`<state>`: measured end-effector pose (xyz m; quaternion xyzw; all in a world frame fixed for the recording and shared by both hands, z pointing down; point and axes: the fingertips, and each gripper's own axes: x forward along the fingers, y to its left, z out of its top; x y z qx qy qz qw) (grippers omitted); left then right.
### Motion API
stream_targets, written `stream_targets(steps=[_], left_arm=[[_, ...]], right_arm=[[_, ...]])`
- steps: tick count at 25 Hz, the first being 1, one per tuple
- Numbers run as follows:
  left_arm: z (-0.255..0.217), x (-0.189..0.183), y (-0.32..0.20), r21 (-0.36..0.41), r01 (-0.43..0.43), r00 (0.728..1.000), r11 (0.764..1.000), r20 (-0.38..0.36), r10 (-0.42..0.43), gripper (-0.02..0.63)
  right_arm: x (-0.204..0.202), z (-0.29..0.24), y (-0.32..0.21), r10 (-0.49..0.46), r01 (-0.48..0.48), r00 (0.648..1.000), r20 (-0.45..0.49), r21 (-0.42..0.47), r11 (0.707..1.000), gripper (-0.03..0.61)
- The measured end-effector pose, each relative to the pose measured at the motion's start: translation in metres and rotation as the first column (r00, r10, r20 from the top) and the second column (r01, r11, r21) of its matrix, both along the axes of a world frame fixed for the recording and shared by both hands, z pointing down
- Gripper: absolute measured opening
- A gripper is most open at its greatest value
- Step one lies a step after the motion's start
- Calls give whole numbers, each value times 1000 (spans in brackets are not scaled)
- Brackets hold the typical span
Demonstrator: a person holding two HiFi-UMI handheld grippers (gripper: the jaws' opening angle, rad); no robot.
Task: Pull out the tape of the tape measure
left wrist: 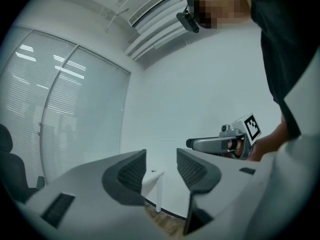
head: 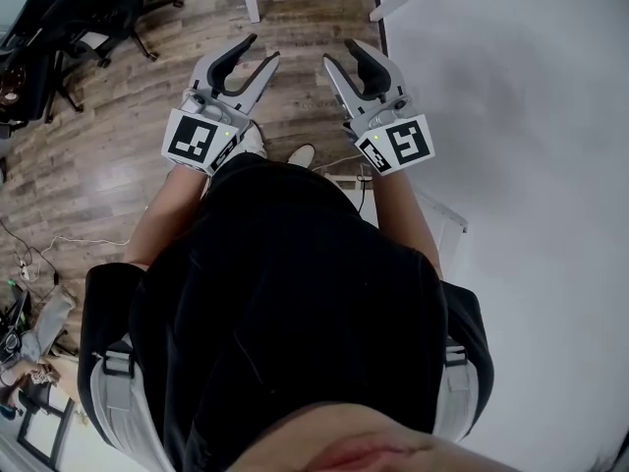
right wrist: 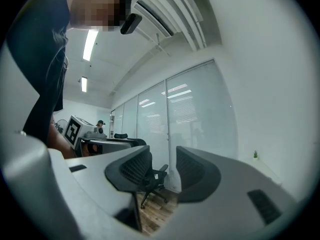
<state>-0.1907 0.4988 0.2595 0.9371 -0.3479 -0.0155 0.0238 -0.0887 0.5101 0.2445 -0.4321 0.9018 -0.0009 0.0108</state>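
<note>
Head view, left to right: black chairs (head: 61, 16) top left, cables (head: 37, 252) on the wood floor (head: 128, 136) at the left edge.

Left tool (head: 265, 47): held out over the floor, pointing up-frame and slightly right, marker cube (head: 197, 141) at its rear. Its own view shows the jaws apart with a clear gap and nothing between the pads. Released, empty. Through the gap there is only a white wall (left wrist: 200, 84) and a small white table (left wrist: 152, 178) on the floor. A glazed partition (left wrist: 75, 114) is to the left.

A white shoe (head: 301, 153) is on the floor between the two tools, just above the dark shirt (head: 285, 293).

Right tool (head: 339, 51): beside the left one but apart from it, pointing up-frame and slightly left, tips converging towards the left tool's. Jaws likewise spread, nothing gripped. Released, empty. Its own view shows a black office chair beyond the gap, and glass panels (right wrist: 190, 114) behind that. The left tool appears at the left of that view.

Right of the right tool is a large plain white surface (head: 521, 116). Can't tell whether it is a wall or a table top.

Tape measure: not in any view, position can't be given.
</note>
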Motion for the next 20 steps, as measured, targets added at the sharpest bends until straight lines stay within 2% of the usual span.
stream_targets(steps=[1,3,7,9,13,17,20], left_arm=[[0,1,-1,-2,-11,1000,1000,-4,11,228],[1,1,-1,0,-22,1000,1000,-7,22,320],[0,-2,-6,14,2,1000,1000,-9,-2,396],[-2,-3,-9,19,7,1000,1000,-14,-7,413],[-5,2,-14,24,1,1000,1000,1,-1,422],[-1,10,-16,30,-4,999,1000,41,3,422],[1,21,-11,19,-8,999,1000,42,7,422]], right_arm=[[0,-1,-1,-1,1,1000,4,6,1000,166],[1,-4,-2,-4,4,1000,9,19,1000,219],[-1,-6,-4,-21,21,1000,1,26,999,322],[-2,-6,-5,-30,30,1000,-6,26,999,360],[0,-5,-9,-41,42,999,-19,19,999,397],[7,-4,-13,-39,39,999,-27,14,999,413],[20,-6,-8,-36,37,999,-23,17,999,414]])
